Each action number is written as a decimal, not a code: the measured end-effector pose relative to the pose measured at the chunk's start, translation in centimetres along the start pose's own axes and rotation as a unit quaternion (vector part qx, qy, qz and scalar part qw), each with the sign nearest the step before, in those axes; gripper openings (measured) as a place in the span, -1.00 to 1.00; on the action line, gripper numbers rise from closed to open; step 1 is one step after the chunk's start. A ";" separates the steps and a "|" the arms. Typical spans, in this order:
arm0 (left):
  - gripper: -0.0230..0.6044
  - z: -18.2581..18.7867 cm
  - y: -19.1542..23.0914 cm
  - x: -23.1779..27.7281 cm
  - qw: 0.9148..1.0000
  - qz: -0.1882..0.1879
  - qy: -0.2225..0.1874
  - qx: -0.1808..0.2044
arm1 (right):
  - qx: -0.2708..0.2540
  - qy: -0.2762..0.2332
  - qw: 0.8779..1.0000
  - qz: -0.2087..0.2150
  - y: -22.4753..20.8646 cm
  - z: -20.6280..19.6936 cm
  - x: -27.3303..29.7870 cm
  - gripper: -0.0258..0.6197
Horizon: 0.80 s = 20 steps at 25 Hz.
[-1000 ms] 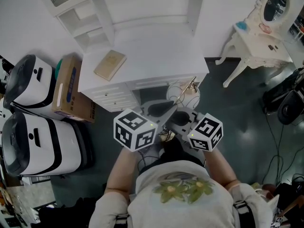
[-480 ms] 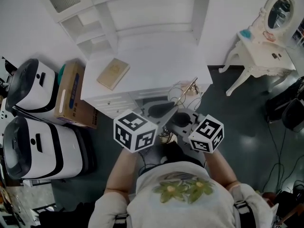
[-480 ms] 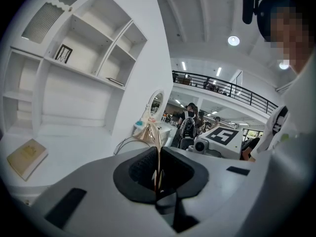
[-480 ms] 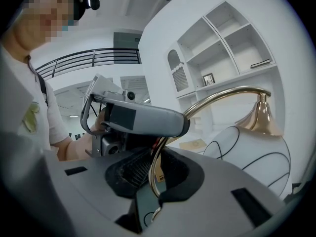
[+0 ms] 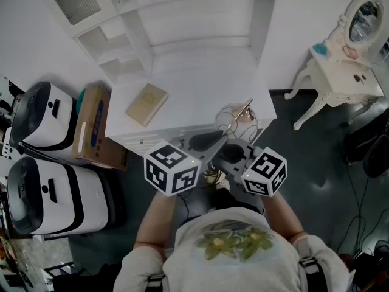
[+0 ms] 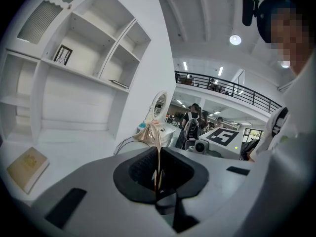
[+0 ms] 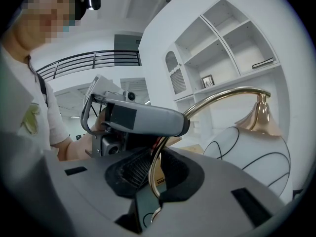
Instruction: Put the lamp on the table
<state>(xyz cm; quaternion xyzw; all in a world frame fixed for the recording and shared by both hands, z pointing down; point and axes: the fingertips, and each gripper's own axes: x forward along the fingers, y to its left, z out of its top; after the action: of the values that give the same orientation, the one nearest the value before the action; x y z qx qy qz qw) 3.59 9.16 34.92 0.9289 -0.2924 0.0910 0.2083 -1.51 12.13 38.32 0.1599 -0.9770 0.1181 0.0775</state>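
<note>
Lamp (image 5: 237,118) in mid-carry, by my reading: it was held up at the near right corner of the white table (image 5: 200,72). Nothing showed it set down, so the placing and the release were both left to do. The left gripper (image 6: 158,177) was pinched on the thin gold stem (image 6: 156,137), which ran up between its dark pads. The right gripper (image 7: 154,180) was likewise clamped on the stem, which from there curved up and over to the gold cap (image 7: 260,117) and the wire-ribbed shade (image 7: 256,154). A book (image 5: 146,104) lay on the table's left part, well apart from the lamp, with bare top beyond the shade on the far side.

The lamp's base showed in no view, since the two grippers covered it in the head view. Whether it hung over the tabletop or short of its near edge could not be told. The shade ran off into the dark rim at the right of the right gripper view.
</note>
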 end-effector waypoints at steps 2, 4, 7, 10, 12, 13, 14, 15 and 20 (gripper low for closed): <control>-0.74 0.6 0.7 0.5 1.000 0.002 -0.001 0.000 | -0.001 -0.002 1.000 0.001 -1.0 0.4 0.2 -0.70; -0.74 1.2 1.5 1.0 1.000 0.003 -0.002 -0.001 | -0.002 -0.004 1.000 0.002 -1.9 0.8 0.6 -0.70; -0.74 1.9 2.6 1.8 1.000 0.006 -0.003 0.000 | -0.001 -0.007 1.000 0.005 -3.3 1.2 0.9 -0.70; -0.74 2.6 3.5 2.7 1.000 0.010 -0.002 0.001 | 0.000 -0.008 1.000 0.007 -4.7 1.6 1.1 -0.70; -0.74 3.1 4.0 3.3 1.000 0.013 -0.002 0.002 | -0.002 -0.008 1.000 0.009 -5.6 2.0 1.1 -0.70; -0.74 3.4 4.3 3.7 1.000 0.014 -0.002 0.003 | -0.003 -0.009 1.000 0.010 -6.0 2.1 1.1 -0.70; -0.74 3.6 4.5 4.0 1.000 0.015 -0.003 0.003 | -0.004 -0.009 1.000 0.012 -6.4 2.3 1.1 -0.70; -0.74 3.8 4.7 4.3 1.000 0.017 -0.003 0.003 | -0.005 -0.010 1.000 0.013 -6.8 2.4 1.1 -0.70; -0.74 4.9 5.7 5.7 1.000 0.025 -0.007 0.005 | -0.010 -0.009 1.000 0.021 -8.7 3.0 0.9 -0.69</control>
<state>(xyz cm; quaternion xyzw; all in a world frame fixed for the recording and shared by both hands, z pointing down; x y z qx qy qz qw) 5.16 -0.10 34.04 0.9230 -0.3164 0.0909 0.1992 0.16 3.05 37.41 0.1398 -0.9818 0.1089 0.0678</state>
